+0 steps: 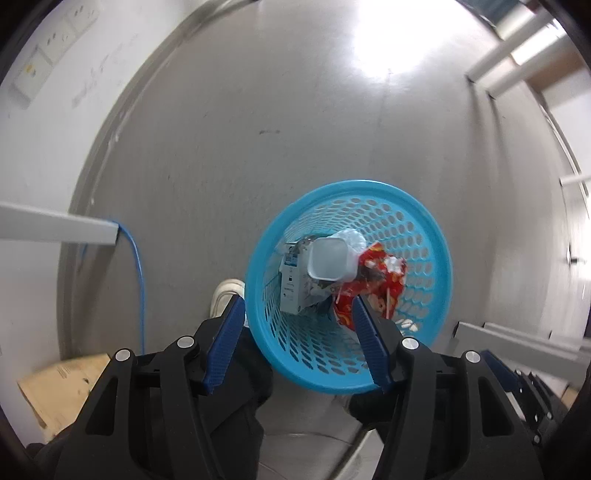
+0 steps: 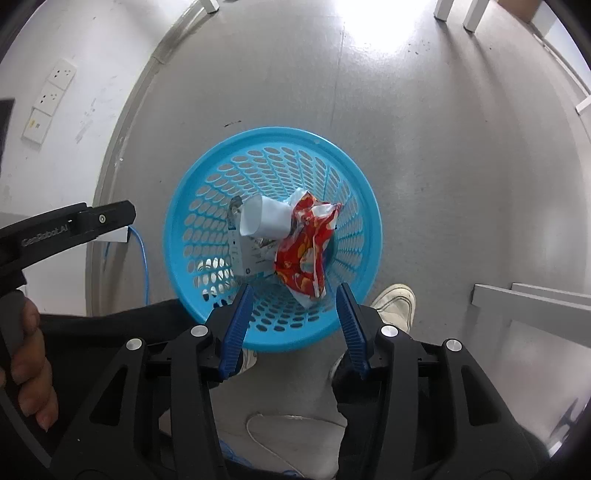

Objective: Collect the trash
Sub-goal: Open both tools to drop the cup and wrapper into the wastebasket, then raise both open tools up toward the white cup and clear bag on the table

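Cup point(image 2: 264, 220), wrapper point(image 2: 304, 251), seemingly a carton point(image 2: 242, 254) lie in the basket point(image 2: 207, 177).

A: What's down there on the grey speckled floor point(image 1: 229, 155)?

B: A thin blue cable point(image 1: 138, 273) drops from the end of a grey rectangular conduit point(image 1: 55, 225) on the white wall point(image 1: 40, 147). A strip of white wall sockets point(image 2: 50, 99) sits higher up that wall.

A: Anything in the corner?

B: A flat brown cardboard sheet point(image 1: 59, 391) lies on the floor by the wall. White furniture legs point(image 2: 456, 11) stand near the bright glare, and pale grey bars point(image 2: 532, 302) cross the right side.

A: Whose shoes?

B: A person's white sneakers point(image 2: 395, 302), below dark trouser legs point(image 1: 243, 373).
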A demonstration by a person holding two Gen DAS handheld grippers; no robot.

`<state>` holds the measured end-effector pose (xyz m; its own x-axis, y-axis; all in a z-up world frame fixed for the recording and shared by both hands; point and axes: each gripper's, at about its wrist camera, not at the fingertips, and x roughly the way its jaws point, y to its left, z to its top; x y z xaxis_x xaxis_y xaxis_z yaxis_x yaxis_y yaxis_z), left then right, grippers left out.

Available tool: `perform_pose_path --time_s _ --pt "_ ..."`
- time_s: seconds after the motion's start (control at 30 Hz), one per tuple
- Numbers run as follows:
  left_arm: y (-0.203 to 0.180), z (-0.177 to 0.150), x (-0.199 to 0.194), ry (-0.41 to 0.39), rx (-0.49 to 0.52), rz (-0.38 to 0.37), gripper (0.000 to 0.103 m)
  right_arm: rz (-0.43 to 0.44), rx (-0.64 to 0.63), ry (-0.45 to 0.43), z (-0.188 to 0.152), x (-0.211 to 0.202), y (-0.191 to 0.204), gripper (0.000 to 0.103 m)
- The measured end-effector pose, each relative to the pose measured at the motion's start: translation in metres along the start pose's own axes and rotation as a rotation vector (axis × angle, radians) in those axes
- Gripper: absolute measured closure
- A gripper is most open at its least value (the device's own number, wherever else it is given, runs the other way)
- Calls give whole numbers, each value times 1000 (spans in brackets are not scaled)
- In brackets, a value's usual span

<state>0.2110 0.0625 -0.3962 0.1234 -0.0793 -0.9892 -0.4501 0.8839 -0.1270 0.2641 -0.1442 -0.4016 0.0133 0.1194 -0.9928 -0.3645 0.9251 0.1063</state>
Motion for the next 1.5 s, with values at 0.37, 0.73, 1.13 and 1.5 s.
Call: perform_pose_path --time_s 0.37,0.73,1.13,1.5 --pt "-12 -51 -74 -279 160 17 41 15 -51 -149 -40 -59 12 51" --pt "-11 -98 -129 -439 158 13 32 49 -57 -334 -94 -135 13 38" --pt "7 -164 -194 -547 147 -51 11 90 -72 -474 -169 -211 9 25" --pt "17 -221 -237 -620 203 -110 6 45 -132 -657 -230 -277 16 9"
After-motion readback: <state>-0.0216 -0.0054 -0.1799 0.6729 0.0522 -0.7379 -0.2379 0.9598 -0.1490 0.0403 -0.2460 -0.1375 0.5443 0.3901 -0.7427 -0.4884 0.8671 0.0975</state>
